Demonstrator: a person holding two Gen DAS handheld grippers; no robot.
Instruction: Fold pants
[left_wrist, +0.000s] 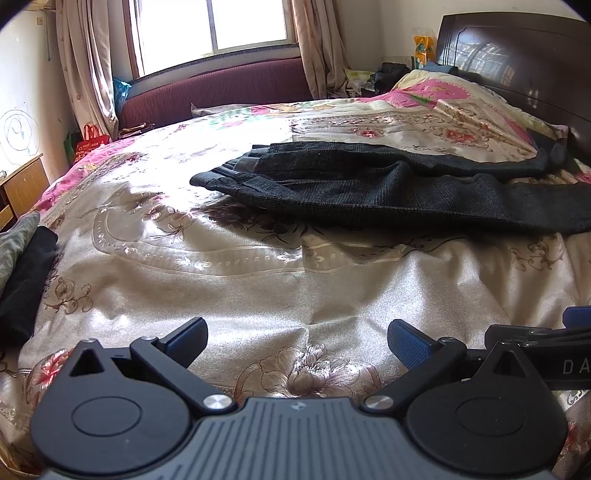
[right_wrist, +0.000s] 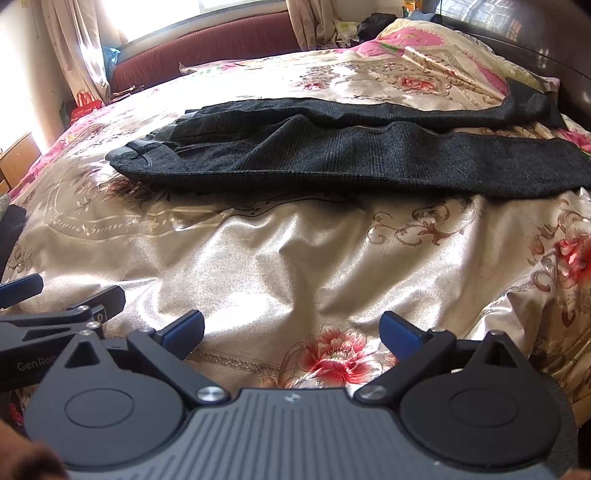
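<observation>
Dark grey pants (left_wrist: 369, 184) lie spread across the floral bedspread (left_wrist: 258, 288), waist to the left and both legs running to the right. They also show in the right wrist view (right_wrist: 332, 155). My left gripper (left_wrist: 297, 339) is open and empty, hovering over the near part of the bed, well short of the pants. My right gripper (right_wrist: 291, 330) is open and empty, beside the left one and equally short of the pants. Part of the right gripper shows at the right edge of the left view (left_wrist: 546, 339), and the left gripper at the left edge of the right view (right_wrist: 55, 314).
Folded dark and grey clothes (left_wrist: 22, 273) sit at the bed's left edge. A dark wooden headboard (left_wrist: 517, 62) stands at the right. A maroon bench (left_wrist: 214, 92) and a window lie beyond the bed. A wooden cabinet (left_wrist: 22, 188) stands at the left wall.
</observation>
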